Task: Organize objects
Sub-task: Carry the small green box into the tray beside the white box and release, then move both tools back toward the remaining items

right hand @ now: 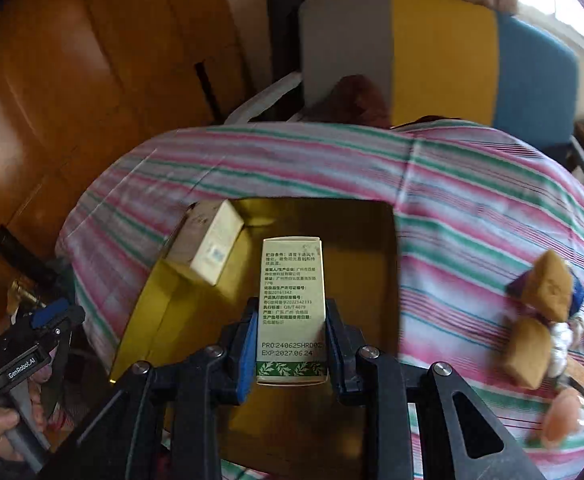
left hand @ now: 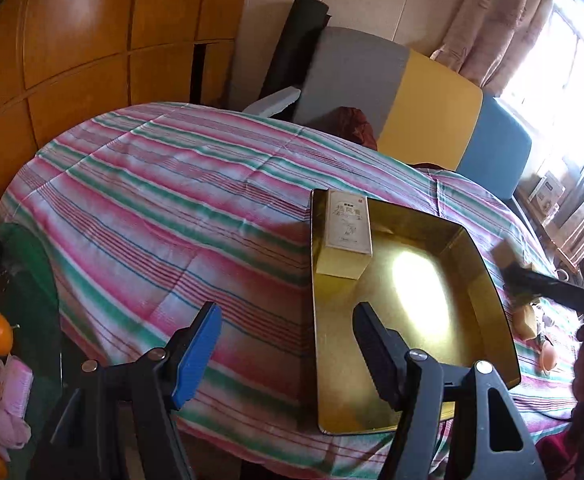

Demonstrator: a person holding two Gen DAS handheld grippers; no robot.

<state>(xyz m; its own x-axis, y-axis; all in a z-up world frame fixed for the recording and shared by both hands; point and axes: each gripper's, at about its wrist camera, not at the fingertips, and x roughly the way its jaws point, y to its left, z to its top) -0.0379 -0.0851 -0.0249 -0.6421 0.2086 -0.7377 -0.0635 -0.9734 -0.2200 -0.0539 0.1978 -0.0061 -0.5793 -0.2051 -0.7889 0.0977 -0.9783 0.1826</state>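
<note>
Pale green-and-cream carton point(right hand: 291, 312) clamped between right gripper point(right hand: 289, 344) pads, held over gold tray point(right hand: 372, 240) | beige box point(left hand: 346, 232) propped in tray's far corner | tray on striped cloth point(left hand: 151, 200) | left gripper point(left hand: 287, 356) fingers apart, empty, at tray's near edge | plush toy point(right hand: 548, 320) on cloth beside tray

A cloth point(left hand: 163, 184) striped in pink, green and white is covering the counter. A gold tray point(left hand: 488, 280) is shining at three o'clock, with a cream box point(left hand: 348, 220) inside. A pale box point(right hand: 292, 304) with a green leaf band is showing black print.
</note>
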